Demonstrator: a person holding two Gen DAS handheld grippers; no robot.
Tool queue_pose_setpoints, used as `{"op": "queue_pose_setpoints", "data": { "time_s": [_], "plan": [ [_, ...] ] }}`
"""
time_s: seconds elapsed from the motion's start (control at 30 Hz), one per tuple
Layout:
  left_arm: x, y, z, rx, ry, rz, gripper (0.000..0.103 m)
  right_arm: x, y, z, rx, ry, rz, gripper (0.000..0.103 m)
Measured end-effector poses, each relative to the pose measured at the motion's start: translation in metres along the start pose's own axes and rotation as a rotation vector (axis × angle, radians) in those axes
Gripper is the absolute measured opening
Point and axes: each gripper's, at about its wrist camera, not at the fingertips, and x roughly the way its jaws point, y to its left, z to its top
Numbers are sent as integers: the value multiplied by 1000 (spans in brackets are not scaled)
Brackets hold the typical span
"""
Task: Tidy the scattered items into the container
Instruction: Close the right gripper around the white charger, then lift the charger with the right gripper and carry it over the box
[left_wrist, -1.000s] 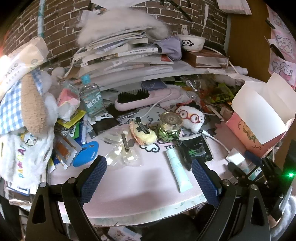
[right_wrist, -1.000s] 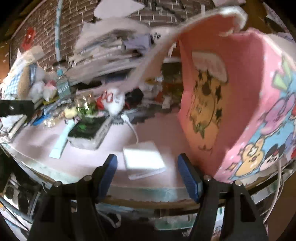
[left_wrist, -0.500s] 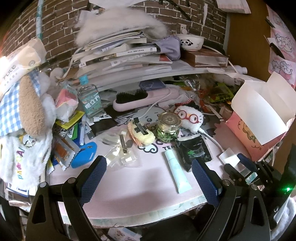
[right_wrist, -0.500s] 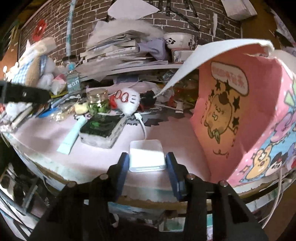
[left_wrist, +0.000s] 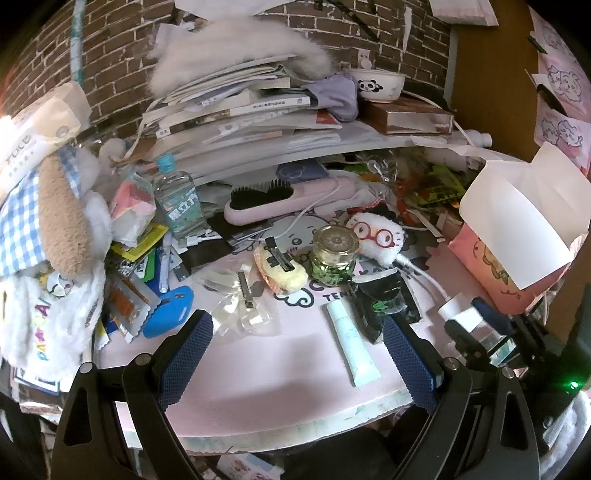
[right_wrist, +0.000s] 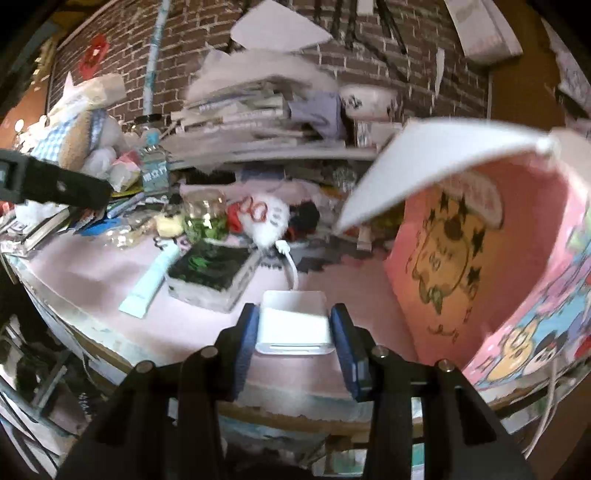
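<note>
In the right wrist view, right claw (right_wrist: 293, 325) grips charger (right_wrist: 293, 326) (cable trailing).

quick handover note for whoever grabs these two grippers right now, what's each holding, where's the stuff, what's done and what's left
Right hand-held gripper: shut on the white charger block near the table's front edge; its cable runs back toward the white plush.
Left hand-held gripper: open, empty, hovering over the pink table.
Container: the pink cartoon box stands open just right of the charger block; I cannot see inside it.
On the table: mint tube, black packet, green jar, yellow hair clip, clear wrappers, blue case.
Left: charger block into the box, then the rest.
</note>
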Motion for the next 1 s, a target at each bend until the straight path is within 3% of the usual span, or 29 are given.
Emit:
{"op": "queue_pose_setpoints", "data": {
  "time_s": [0.23, 0.53, 0.73, 0.87, 1.0],
  "plan": [
    [-6, 1, -1, -10, -16, 4, 92, -21, 13, 18, -78, -106, -17, 37],
    [-10, 5, -3, -23, -18, 12, 92, -19, 21, 12, -100, -77, -15, 36],
    [-9, 2, -4, -13, -17, 5, 92, 2, 8, -7, -20, 57, 16, 31],
    [-7, 2, -4, -15, -12, 10, 92, -1, 5, -10, -4, 48, 23, 31],
    [-7, 2, -4, -13, -11, 11, 92, 3, -1, -12, 28, 63, 20, 44]
  ]
}}
